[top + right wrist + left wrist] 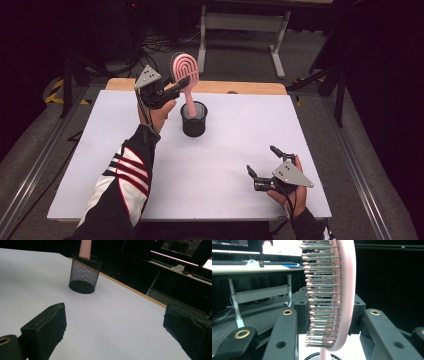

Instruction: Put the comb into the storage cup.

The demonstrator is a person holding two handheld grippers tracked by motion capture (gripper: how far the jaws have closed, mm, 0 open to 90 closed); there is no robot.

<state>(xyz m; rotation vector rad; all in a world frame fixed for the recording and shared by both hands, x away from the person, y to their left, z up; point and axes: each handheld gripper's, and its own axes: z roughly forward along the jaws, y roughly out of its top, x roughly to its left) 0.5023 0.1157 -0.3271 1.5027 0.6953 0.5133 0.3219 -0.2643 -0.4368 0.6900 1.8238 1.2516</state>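
- The left gripper [176,89] has its fingers [300,312] clamped on the head of a pink hairbrush [186,75], one black jaw on the bristle side and one on the smooth back, as the left gripper view shows.
- That gripper is held up at the far left of the white table [225,165], with a hand and a black sleeve striped red and white [122,180] reaching in from the near edge.
- The hairbrush stands nearly upright, tilted a little to the left, head up and handle down inside a black mesh cup [194,119].
- The cup stands upright on the table, left of centre and toward the far edge, just right of the left hand.
- In the left gripper view the bristles [322,300], metal pins with pale tips, point left from the pink head.
- The right gripper [262,160] rests low at the near right of the table, well apart from the cup.
- Its fingers [46,327] are spread wide with bare white table between them.
- The right gripper view looks across the table to the mesh cup [84,276], with the pink handle [85,248] rising out of it.
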